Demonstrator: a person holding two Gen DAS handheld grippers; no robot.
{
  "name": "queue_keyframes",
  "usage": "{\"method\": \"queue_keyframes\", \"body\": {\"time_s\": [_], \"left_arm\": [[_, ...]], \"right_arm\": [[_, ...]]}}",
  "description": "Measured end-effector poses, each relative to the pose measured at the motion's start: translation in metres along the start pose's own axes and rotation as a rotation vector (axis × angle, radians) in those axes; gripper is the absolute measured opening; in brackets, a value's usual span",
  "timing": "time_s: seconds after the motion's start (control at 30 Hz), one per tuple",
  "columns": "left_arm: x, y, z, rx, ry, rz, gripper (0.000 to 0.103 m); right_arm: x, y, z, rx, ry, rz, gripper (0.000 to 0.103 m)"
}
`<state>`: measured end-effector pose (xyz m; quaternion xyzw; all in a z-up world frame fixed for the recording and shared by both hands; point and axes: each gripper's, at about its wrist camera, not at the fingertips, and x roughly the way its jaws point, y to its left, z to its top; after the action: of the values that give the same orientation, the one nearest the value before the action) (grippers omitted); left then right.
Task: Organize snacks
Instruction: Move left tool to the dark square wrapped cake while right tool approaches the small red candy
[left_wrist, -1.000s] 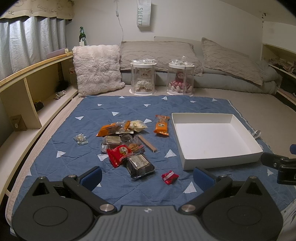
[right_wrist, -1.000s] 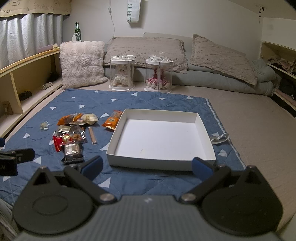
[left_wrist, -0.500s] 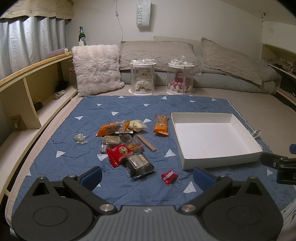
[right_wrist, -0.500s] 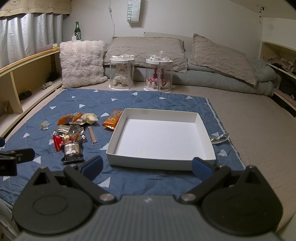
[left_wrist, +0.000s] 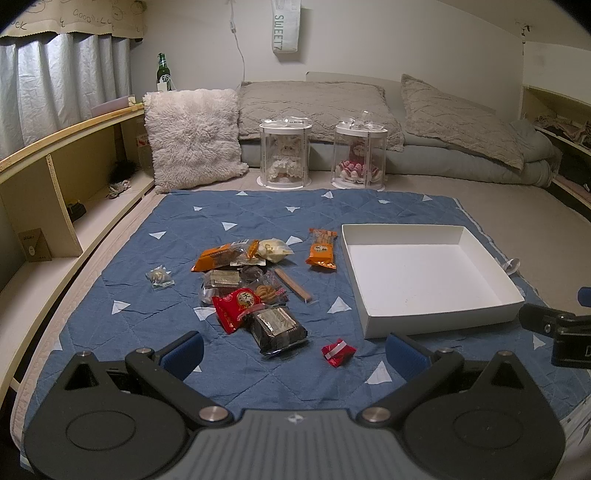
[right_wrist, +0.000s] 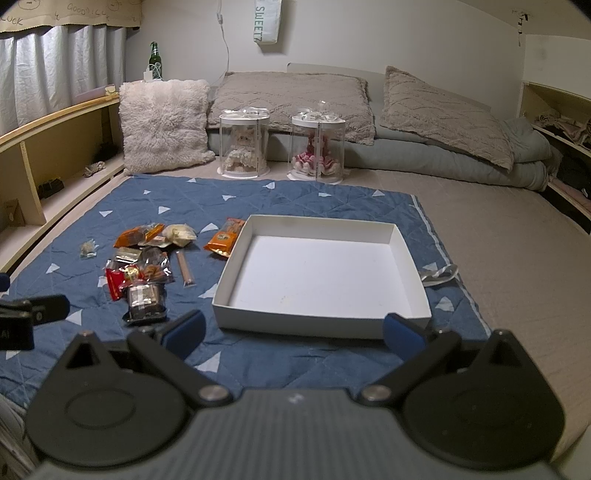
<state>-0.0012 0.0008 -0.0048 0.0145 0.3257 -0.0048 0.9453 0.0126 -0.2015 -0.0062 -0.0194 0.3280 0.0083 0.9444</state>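
Note:
A pile of wrapped snacks (left_wrist: 251, 288) lies on a blue quilted mat (left_wrist: 258, 221), left of an empty white box (left_wrist: 424, 273). A small red candy (left_wrist: 338, 352) lies nearest my left gripper (left_wrist: 293, 354), which is open and empty above the mat's near edge. An orange cracker pack (left_wrist: 322, 249) lies beside the box's left wall. My right gripper (right_wrist: 291, 332) is open and empty, just in front of the white box (right_wrist: 317, 273); the snack pile (right_wrist: 144, 269) is to its left.
Two clear doll cases (left_wrist: 286, 155) stand at the back of the mat, with a fluffy pillow (left_wrist: 194, 136) and grey bedding behind. Wooden shelves (left_wrist: 55, 177) run along the left. A silver wrapper (right_wrist: 437, 275) lies right of the box.
Both grippers have stayed nearly still; the left view has drifted very slightly. Nothing was grasped or moved.

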Motion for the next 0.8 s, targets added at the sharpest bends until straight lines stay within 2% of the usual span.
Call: {"method": "queue_keyframes", "body": {"time_s": [0.27,0.57,0.8], "left_arm": [[0.001,-0.003,-0.003,-0.005,0.0,0.012,0.103],[0.011,0.027,0.001,-0.05,0.029,0.065,0.103],[0.035,0.045,0.009,-0.081,0.085,0.087,0.103]], "right_arm": [[0.003,0.002,0.0,-0.001,0.007,0.003,0.103],[0.021,0.019,0.01,-0.036,0.032,0.04,0.103],[0.045,0.045,0.018,-0.11,0.08,0.072,0.103]]}}
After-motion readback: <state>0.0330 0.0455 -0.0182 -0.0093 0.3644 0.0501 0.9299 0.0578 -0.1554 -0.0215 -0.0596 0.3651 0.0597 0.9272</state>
